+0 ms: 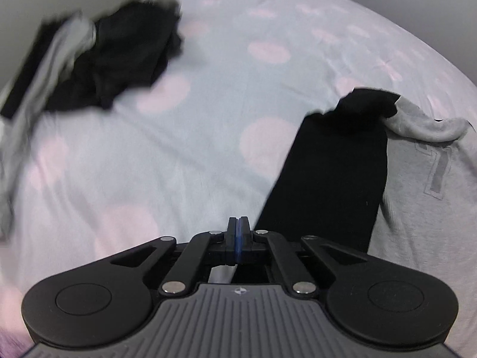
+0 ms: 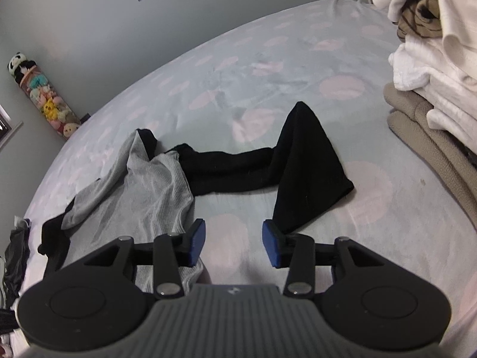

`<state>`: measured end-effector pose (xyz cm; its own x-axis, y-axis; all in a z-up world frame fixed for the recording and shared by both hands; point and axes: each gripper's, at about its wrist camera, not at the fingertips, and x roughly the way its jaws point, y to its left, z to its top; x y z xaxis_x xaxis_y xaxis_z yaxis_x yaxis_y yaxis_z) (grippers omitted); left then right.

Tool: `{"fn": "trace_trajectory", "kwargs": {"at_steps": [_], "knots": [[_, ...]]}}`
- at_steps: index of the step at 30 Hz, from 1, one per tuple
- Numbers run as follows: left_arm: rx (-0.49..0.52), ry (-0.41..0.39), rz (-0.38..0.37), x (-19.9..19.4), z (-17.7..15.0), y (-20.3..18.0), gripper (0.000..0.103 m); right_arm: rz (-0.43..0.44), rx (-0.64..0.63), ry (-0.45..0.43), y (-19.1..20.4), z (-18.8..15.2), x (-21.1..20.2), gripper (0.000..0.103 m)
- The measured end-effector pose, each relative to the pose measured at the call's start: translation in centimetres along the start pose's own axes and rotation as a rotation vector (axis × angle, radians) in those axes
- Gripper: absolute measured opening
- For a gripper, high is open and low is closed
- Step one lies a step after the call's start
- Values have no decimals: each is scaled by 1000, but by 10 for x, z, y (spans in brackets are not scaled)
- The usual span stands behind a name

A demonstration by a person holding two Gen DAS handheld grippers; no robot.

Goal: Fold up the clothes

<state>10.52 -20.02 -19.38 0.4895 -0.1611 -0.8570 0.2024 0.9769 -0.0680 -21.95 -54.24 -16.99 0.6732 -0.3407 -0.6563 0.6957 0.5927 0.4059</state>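
A grey shirt with black sleeves [image 2: 155, 185] lies on the spotted bed sheet [image 2: 372, 214]. Its black sleeve [image 2: 304, 173] stretches right and folds toward me. My right gripper [image 2: 234, 246] is open and empty, just above the sheet between the grey body and the sleeve end. In the left wrist view the same shirt shows at the right, grey body [image 1: 423, 191] and black sleeve [image 1: 334, 173]. My left gripper [image 1: 238, 232] is shut with nothing visible between its fingers, just left of the black sleeve.
A crumpled black and grey garment [image 1: 98, 68] lies at the far left of the sheet [image 1: 193, 149], blurred. A stack of white and beige towels [image 2: 432, 89] stands at the right. Dark clothes [image 2: 16, 256] hang at the bed's left edge. A tube of plush toys [image 2: 44, 101] leans on the wall.
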Motion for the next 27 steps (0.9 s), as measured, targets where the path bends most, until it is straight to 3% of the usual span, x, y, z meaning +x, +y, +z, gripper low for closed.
{"fn": "trace_trajectory", "kwargs": {"at_steps": [8, 17, 23, 27], "knots": [[6, -143, 30, -23, 33, 6, 0, -22, 0, 26, -2, -1, 5, 46], [-27, -244, 114, -25, 67, 24, 0, -43, -24, 54, 2, -1, 11, 46], [-56, -279, 173, -14, 83, 36, 0, -58, -37, 67, 4, -1, 14, 46], [-67, -243, 145, 2, 89, 42, 0, -59, -67, 80, 11, 3, 16, 46]]}}
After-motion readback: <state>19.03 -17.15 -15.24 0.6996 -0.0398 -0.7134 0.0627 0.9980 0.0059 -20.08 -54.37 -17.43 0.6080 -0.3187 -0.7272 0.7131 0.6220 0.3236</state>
